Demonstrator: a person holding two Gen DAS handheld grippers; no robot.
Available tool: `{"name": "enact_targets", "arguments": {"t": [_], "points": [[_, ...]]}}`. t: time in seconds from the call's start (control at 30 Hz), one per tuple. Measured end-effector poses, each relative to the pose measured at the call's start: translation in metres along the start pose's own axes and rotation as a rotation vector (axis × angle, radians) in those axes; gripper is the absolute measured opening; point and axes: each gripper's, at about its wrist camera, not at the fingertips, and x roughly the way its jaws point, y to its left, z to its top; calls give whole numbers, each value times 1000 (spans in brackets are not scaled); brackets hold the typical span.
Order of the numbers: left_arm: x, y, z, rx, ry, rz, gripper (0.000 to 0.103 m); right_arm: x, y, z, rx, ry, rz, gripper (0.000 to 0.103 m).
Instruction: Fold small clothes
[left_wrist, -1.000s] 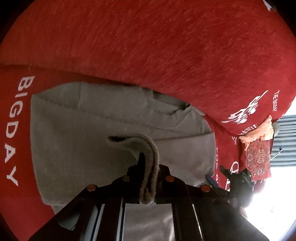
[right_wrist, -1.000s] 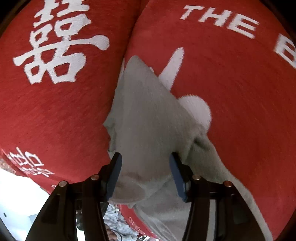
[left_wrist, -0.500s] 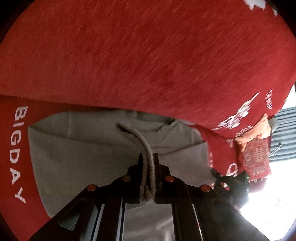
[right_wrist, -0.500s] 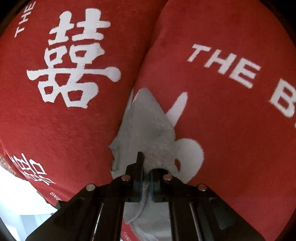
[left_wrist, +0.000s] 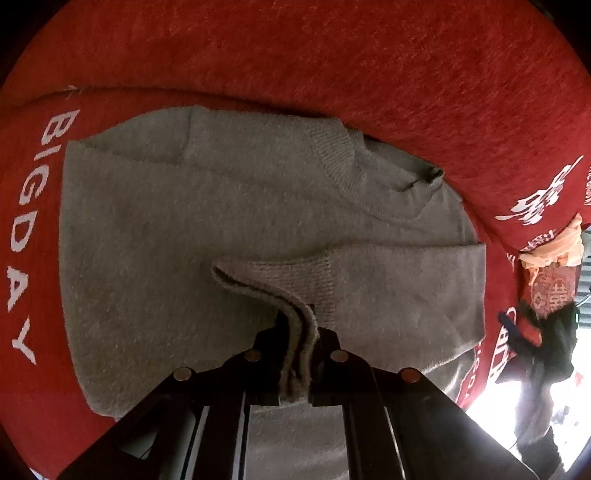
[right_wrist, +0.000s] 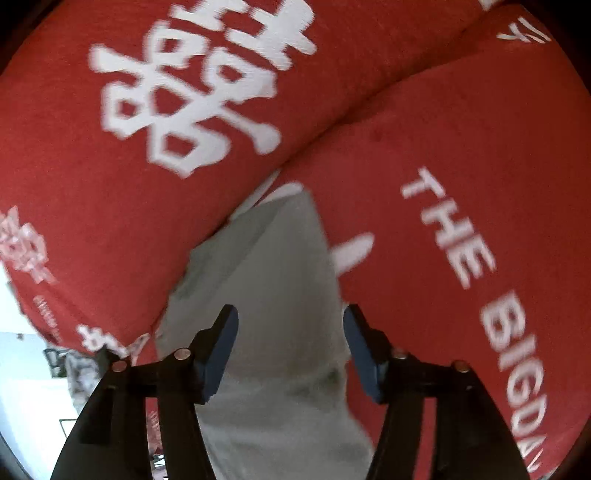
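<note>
Left wrist view, gripper: left gripper (left_wrist: 295, 332) clamped tight on the ribbed cuff (left_wrist: 291, 284) of a sleeve of the grey sweater (left_wrist: 166, 221); cuff edge doubled between the pads.
Left wrist view, outward: sweater lies flat on a red cover (left_wrist: 332, 55) with white lettering "BIGDAY" at left; ribbed neckband (left_wrist: 332, 155) at upper middle; held sleeve lies folded across the body.
Left wrist view only: whole sweater body, neckband, folded sleeve; at far right the other gripper, small and dark (left_wrist: 517, 332), over the red cover's edge; orange cloth (left_wrist: 554, 251) beyond.
Right wrist view, gripper: right gripper (right_wrist: 290, 343) jaws opening, blue pads (right_wrist: 221, 343) clear of the cloth; grey sweater (right_wrist: 280, 295) runs below and between them, not pinched.
Right wrist view only: big white character print (right_wrist: 192, 92) and "THE BIGDAY" text on the red cover (right_wrist: 461, 129); frame motion-blurred.
Change, left: same pinch as a second ago; cuff now low over the sweater, more of the body and neckband in view.
Change, right: half a second ago jaws were shut on the grey cloth; now released, view rolled, lettering tilted.
</note>
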Motion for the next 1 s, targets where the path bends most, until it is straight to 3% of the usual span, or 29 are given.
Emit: {"name": "enact_targets", "arguments": {"t": [0.13,0.17,0.2,0.23,0.27,0.37,0.43,0.53,0.67,0.8,0.83,0.87,0.93,1.0], "points": [[-1,-5,0,5,-3,16,7,45,-3,31,9,63,-70,63],[-2,-5,0,4,-6,15,7,54,-4,35,17,77,-82,58],[-4,-5,-1,1,-8,12,7,59,-3,36,10,88,-93,51],[-5,-6,-2,3,-11,9,7,62,0,36,-18,102,-97,13],[-6,-7,-2,5,-15,9,7,63,6,34,-60,118,-111,8],[-6,-9,-4,32,-33,39,8,60,22,31,-182,100,-226,8],[1,-6,-6,31,-25,83,8,65,18,31,-178,110,-258,8],[-5,0,-12,1,-37,89,8,73,21,29,-150,92,-275,8],[-23,4,-19,33,-51,184,8,65,22,26,-108,73,-278,10],[-42,19,-24,2,-36,189,8,31,7,12,-9,54,-181,13],[-45,23,-25,-19,-30,184,8,22,7,2,16,55,-135,23],[-47,25,-27,-30,-25,190,8,15,5,-8,41,58,-95,44],[-46,26,-28,-40,-19,214,8,8,3,-25,73,73,-55,63],[-43,23,-30,-42,-14,224,8,6,-3,-44,117,102,-16,63]]}}
